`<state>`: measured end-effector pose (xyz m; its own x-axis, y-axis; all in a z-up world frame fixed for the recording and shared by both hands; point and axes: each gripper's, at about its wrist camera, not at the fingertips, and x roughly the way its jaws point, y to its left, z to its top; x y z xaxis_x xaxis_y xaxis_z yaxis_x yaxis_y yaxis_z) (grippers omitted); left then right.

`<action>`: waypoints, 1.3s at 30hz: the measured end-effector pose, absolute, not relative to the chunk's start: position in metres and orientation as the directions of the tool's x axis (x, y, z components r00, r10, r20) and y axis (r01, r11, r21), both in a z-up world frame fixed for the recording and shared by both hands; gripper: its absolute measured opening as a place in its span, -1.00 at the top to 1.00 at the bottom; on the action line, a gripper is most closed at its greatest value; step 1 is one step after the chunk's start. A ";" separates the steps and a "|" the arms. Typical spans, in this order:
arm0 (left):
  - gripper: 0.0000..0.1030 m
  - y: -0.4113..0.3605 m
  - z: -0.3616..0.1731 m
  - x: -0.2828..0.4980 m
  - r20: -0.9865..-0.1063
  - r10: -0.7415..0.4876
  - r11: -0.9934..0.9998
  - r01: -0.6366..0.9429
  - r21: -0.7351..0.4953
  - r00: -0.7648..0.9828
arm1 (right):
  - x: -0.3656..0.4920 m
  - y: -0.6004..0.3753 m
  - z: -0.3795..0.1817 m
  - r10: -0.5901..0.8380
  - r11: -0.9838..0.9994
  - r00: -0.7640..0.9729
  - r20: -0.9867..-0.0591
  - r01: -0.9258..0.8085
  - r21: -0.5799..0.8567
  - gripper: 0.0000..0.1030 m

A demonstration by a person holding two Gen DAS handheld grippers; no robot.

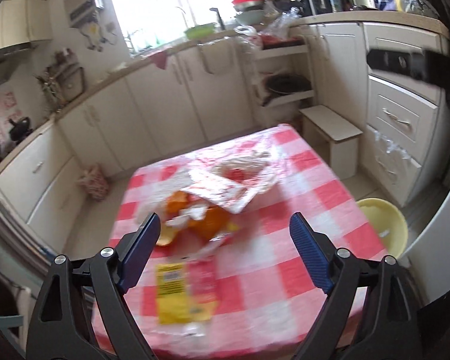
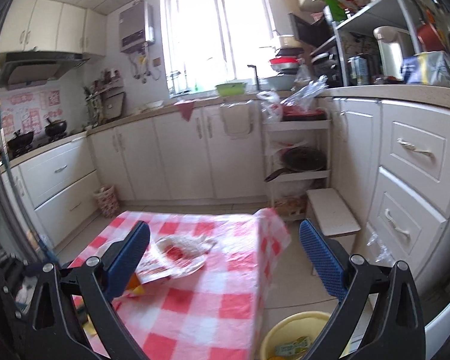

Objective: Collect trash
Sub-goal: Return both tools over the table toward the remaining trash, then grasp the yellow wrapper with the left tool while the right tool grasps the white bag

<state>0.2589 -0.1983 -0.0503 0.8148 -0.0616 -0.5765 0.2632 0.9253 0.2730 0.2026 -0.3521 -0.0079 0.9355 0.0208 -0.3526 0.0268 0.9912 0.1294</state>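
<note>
Several bits of trash lie on your surface [image 1: 300, 180], which wears a red-and-white checked cloth. Nearest your left gripper [image 1: 225, 234] is a yellow wrapper [image 1: 180, 294], flat on the cloth below and between its blue fingers [image 1: 141, 249]. Just beyond it sits orange peel [image 1: 201, 216] mixed with white scraps, spilling from the mouth of a clear bag [image 1: 240, 177] that spreads toward the far edge; something red shows through the plastic. Your left fingers are spread wide with nothing between the pads, and they touch none of the trash.

In the right wrist view your right gripper [image 2: 225, 255] also stands wide apart and empty. Its left finger overlaps the near end of the bag [image 2: 180, 252]; its right finger hangs past the surface's edge, over the floor.

Beside the surface, on the floor at its right, stands a pale yellow bin [image 2: 288, 330]. A green-and-yellow carton [image 2: 291, 346] lies inside it. The same bin [image 1: 384, 222] shows at the right of the left view, where motion blur softens most detail.

Around you run white cabinets [image 2: 180, 156], with a small stool [image 2: 333, 210] near the drawers.
</note>
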 end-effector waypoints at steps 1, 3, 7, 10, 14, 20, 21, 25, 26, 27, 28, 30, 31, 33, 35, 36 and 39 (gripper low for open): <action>-0.67 -0.184 -0.048 0.257 -0.565 -0.048 0.930 0.243 0.276 0.824 | 0.201 -0.343 -0.010 0.037 0.992 0.933 -0.358 0.009 0.128 -0.86; -0.70 -0.160 -0.048 0.255 -0.553 -0.031 0.941 0.211 0.264 0.832 | 0.196 -0.319 -0.013 0.061 0.994 0.930 -0.362 -0.024 0.107 -0.86; -0.70 -0.098 -0.061 0.266 -0.583 0.002 0.982 0.109 0.155 0.813 | 0.200 -0.283 -0.027 0.094 0.995 0.904 -0.417 -0.076 0.060 -0.86; -0.70 -0.045 -0.073 0.280 -0.636 0.074 0.995 -0.014 0.099 0.768 | 0.209 -0.260 -0.039 0.120 0.992 0.879 -0.461 -0.123 0.024 -0.86; -0.70 0.008 -0.073 0.280 -0.644 0.091 0.994 -0.107 0.014 0.759 | 0.227 -0.236 -0.061 0.145 0.986 0.832 -0.535 -0.169 0.005 -0.86; -0.70 0.016 -0.090 0.279 -0.694 0.099 0.995 -0.093 0.047 0.713 | 0.256 -0.214 -0.090 0.189 0.979 0.743 -0.642 -0.191 0.067 -0.86; -0.70 0.012 -0.090 0.279 -0.698 0.098 0.995 -0.086 0.052 0.710 | 0.261 -0.211 -0.096 0.201 0.977 0.723 -0.661 -0.193 0.086 -0.86; -0.70 -0.004 -0.106 0.283 -0.751 0.047 0.996 0.023 0.083 0.659 | 0.276 -0.200 -0.112 0.230 0.972 0.659 -0.716 -0.196 0.132 -0.86; -0.70 -0.011 -0.114 0.285 -0.776 0.024 0.994 0.071 0.088 0.631 | 0.278 -0.199 -0.114 0.233 0.971 0.651 -0.722 -0.195 0.137 -0.86; -0.70 -0.017 -0.120 0.285 -0.797 -0.004 0.991 0.109 0.078 0.605 | 0.281 -0.198 -0.117 0.234 0.971 0.645 -0.727 -0.192 0.143 -0.86; -0.70 -0.023 -0.128 0.286 -0.823 -0.043 0.987 0.153 0.054 0.567 | 0.283 -0.198 -0.118 0.235 0.971 0.641 -0.731 -0.186 0.149 -0.86; -0.70 -0.037 -0.142 0.289 -0.854 -0.098 0.979 0.203 0.009 0.511 | 0.286 -0.200 -0.120 0.239 0.971 0.635 -0.735 -0.174 0.166 -0.86; -0.70 -0.042 -0.147 0.291 -0.860 -0.111 0.977 0.214 -0.002 0.498 | 0.287 -0.202 -0.121 0.245 0.969 0.633 -0.735 -0.167 0.180 -0.86; -0.70 -0.054 -0.158 0.301 -0.873 -0.122 0.977 0.212 -0.022 0.472 | 0.290 -0.206 -0.120 0.259 0.966 0.632 -0.730 -0.156 0.207 -0.86; -0.70 -0.059 -0.168 0.312 -0.885 -0.131 0.981 0.189 -0.049 0.446 | 0.291 -0.211 -0.119 0.261 0.964 0.637 -0.725 -0.139 0.225 -0.86; -0.70 -0.062 -0.172 0.317 -0.891 -0.132 0.983 0.176 -0.060 0.435 | 0.292 -0.214 -0.119 0.260 0.964 0.638 -0.725 -0.130 0.231 -0.86; -0.70 -0.073 -0.187 0.327 -0.902 -0.085 0.991 0.134 -0.030 0.424 | 0.293 -0.221 -0.120 0.270 0.960 0.628 -0.730 -0.119 0.253 -0.86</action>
